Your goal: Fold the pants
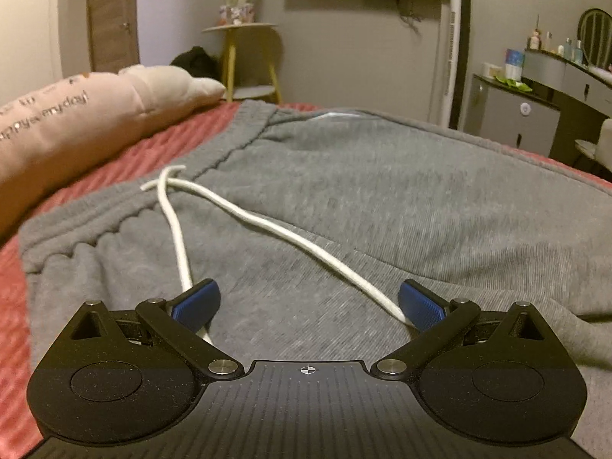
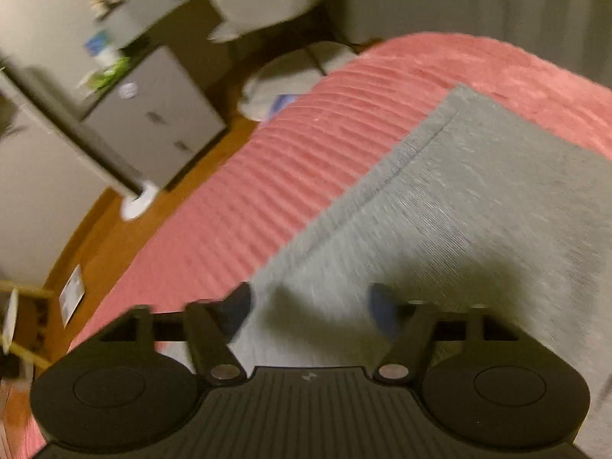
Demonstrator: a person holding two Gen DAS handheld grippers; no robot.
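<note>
Grey sweatpants (image 1: pixel 344 191) lie flat on a pink ribbed bedspread (image 1: pixel 114 160). The elastic waistband (image 1: pixel 229 145) runs at the left, with two white drawstring ends (image 1: pixel 267 222) trailing toward me. My left gripper (image 1: pixel 309 304) is open, low over the fabric just below the waistband, with a cord end by each blue pad. In the right wrist view the hem end of a pant leg (image 2: pixel 459 199) lies on the bedspread (image 2: pixel 306 153). My right gripper (image 2: pixel 310 306) is open over the leg's left edge; this view is blurred.
A pink pillow with lettering (image 1: pixel 76 114) lies at the left by the waistband. Beyond the bed stand a yellow side table (image 1: pixel 244 61), a grey cabinet (image 1: pixel 516 114) and a dresser. In the right wrist view the bed's edge drops to a wooden floor (image 2: pixel 126 237) by a cabinet (image 2: pixel 160 122).
</note>
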